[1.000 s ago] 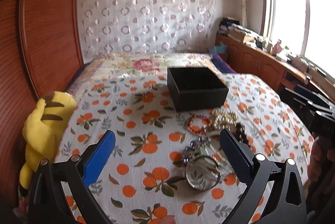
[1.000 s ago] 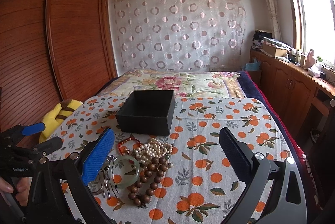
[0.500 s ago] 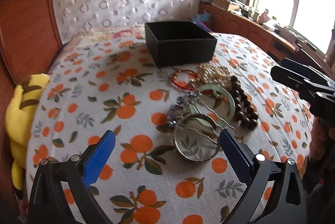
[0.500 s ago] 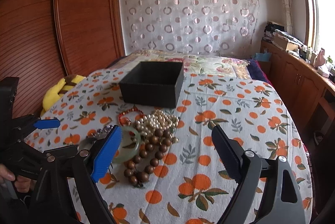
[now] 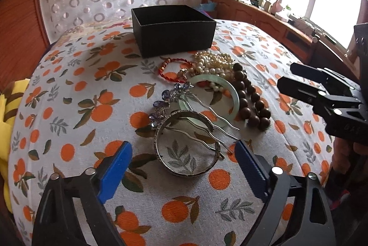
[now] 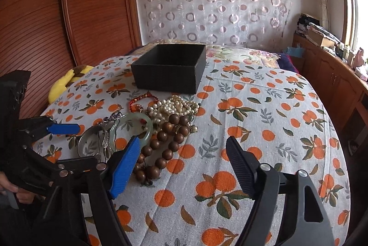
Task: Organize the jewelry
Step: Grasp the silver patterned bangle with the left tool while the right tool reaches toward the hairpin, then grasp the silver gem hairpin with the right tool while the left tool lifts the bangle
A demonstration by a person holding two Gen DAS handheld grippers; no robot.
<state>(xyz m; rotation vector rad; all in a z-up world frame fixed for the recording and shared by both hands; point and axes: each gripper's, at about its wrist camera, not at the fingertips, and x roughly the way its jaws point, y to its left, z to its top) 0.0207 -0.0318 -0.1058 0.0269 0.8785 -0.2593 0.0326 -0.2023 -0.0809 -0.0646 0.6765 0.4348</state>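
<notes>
A pile of jewelry lies on the orange-print cloth (image 5: 76, 112) in front of an open black box (image 5: 174, 33) (image 6: 170, 69). Nearest my open left gripper (image 5: 181, 151) is a silver bangle (image 5: 187, 143), crossed by a silver hairpin with purple stones (image 5: 170, 96). Behind lie a jade bangle (image 5: 215, 101) (image 6: 138, 128), brown wooden beads (image 5: 250, 103) (image 6: 165, 144), pearls (image 5: 214, 62) (image 6: 172, 108) and a red cord bracelet (image 5: 171, 71). My open right gripper (image 6: 184, 158) hovers just right of the beads, empty.
A yellow plush toy (image 5: 7, 108) (image 6: 66, 82) lies at the cloth's left edge. A wooden wardrobe (image 6: 57, 16) stands left, a curtain (image 6: 214, 2) behind, and a wooden cabinet (image 6: 333, 75) under the window at right.
Both grippers have moved forward and down toward the jewelry pile. The left now frames the silver bangle; the right has closed in on the beads. Both stayed open.
</notes>
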